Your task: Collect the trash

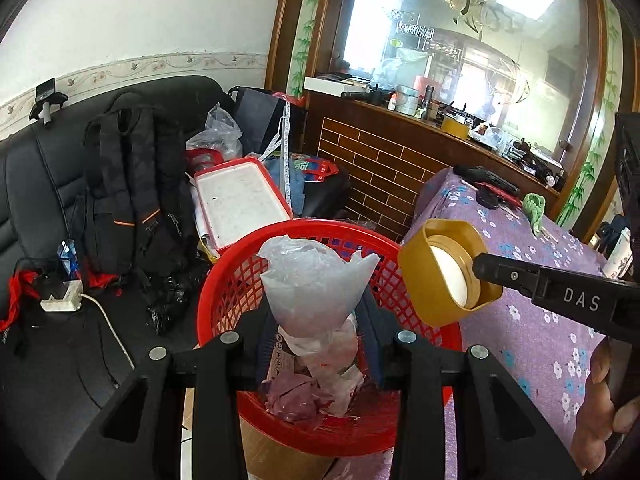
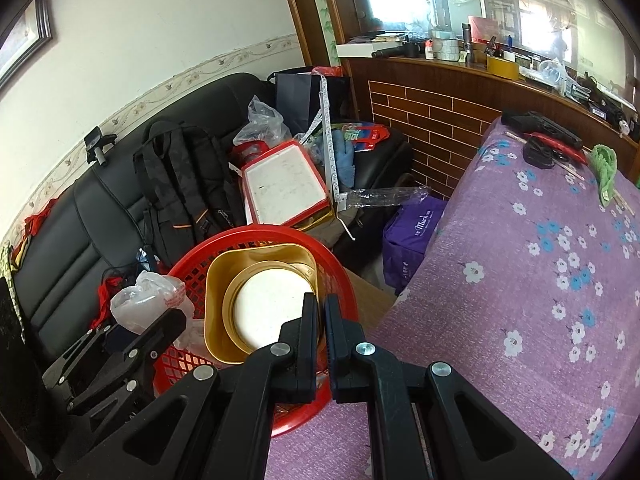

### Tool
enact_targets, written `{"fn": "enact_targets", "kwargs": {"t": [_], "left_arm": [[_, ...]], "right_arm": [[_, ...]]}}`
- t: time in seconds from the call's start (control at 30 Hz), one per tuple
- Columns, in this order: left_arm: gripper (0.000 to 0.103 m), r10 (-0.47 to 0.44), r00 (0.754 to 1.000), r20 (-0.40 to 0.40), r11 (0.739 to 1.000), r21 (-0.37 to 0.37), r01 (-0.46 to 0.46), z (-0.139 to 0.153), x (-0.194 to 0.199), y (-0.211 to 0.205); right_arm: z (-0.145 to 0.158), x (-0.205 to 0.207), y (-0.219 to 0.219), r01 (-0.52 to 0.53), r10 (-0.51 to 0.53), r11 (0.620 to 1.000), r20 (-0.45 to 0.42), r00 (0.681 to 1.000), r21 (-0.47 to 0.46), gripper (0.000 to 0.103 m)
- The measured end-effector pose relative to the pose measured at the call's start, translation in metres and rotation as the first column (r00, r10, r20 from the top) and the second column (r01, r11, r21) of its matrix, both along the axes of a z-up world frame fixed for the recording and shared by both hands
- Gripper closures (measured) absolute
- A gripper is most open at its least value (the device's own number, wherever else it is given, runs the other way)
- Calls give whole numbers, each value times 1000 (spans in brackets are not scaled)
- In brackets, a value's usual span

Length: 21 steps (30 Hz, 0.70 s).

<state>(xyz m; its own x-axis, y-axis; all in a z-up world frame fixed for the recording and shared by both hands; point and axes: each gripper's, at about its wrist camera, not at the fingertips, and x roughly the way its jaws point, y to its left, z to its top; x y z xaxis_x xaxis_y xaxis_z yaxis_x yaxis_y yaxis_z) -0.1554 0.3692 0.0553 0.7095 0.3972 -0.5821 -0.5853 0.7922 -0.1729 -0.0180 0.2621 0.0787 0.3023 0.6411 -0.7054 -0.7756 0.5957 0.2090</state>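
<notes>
over the red mesh basket (image 1: 224, 280) both tools were busy. the left gripper (image 1: 316, 336) had its jaws drawn in on a crumpled clear plastic bag (image 1: 312, 280), pinching it low down so the bag flared upward above the fingers, right over the basket's mouth. inside the basket, under the bag, lay scrunched pinkish wrappers and paper (image 1: 308, 388).

the right gripper (image 2: 322, 320) was nearly closed, its two fingers clamped on the rim wall of a gold cap (image 2: 260, 304) with a white disc inside it. the cap was tilted, open side facing the camera, and sat in the air above the basket's (image 2: 340, 276) near-right rim. from the left wrist view the same cap (image 1: 444, 272) hung at the basket's right edge, between the basket and the table, with one black finger (image 1: 504, 272) reaching into it.

the basket stood just beside a table covered in a purple flowered cloth (image 2: 520, 280). at the far end of that cloth lay a black pistol-shaped object (image 2: 540, 122) and a green rag (image 2: 604, 168). behind the basket, a black sofa (image 1: 48, 184) carried a black backpack (image 1: 132, 184) and a red-edged white tray (image 1: 240, 204) leaning among bags. a purple shopping bag (image 2: 412, 232) sat on the floor by the table.
</notes>
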Motion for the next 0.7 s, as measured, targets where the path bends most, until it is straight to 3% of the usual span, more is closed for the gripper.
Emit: {"fn": "enact_targets", "kwargs": {"t": [0.13, 0.27, 0.37, 0.4, 0.47, 0.53, 0.57, 0.63, 0.7], "left_arm": [[67, 2, 1000, 1, 1000, 7, -2, 1, -3, -1], [55, 3, 1000, 6, 1000, 15, -3, 3, -4, -3], [40, 8, 1000, 13, 1000, 30, -8, 5, -6, -7], [39, 8, 1000, 17, 999, 33, -9, 6, -7, -8], [36, 6, 1000, 20, 999, 46, -7, 8, -8, -12], [24, 17, 1000, 17, 998, 60, -18, 9, -9, -15], [17, 27, 999, 20, 997, 67, -28, 9, -10, -16], [13, 48, 999, 16, 995, 82, -49, 9, -13, -18], [10, 69, 998, 5, 993, 93, -69, 9, -15, -18]], "right_arm": [[1, -2, 4, -3, 3, 1000, 10, 1000, -4, 93], [5, -1, 0, 4, -4, 1000, 12, 1000, 10, 92], [8, -1, -4, 10, -10, 1000, 17, 1000, 16, 91], [9, 0, -6, 14, -14, 1000, 15, 1000, 20, 91], [11, -1, -10, 16, -16, 1000, 15, 1000, 24, 83], [12, -2, -14, 24, -24, 999, 25, 999, 24, 63], [12, -3, -15, 29, -30, 999, 31, 999, 25, 58], [14, -3, -21, 47, -48, 998, 46, 998, 28, 36], [14, -3, -27, 70, -72, 997, 60, 996, 28, 26]]}}
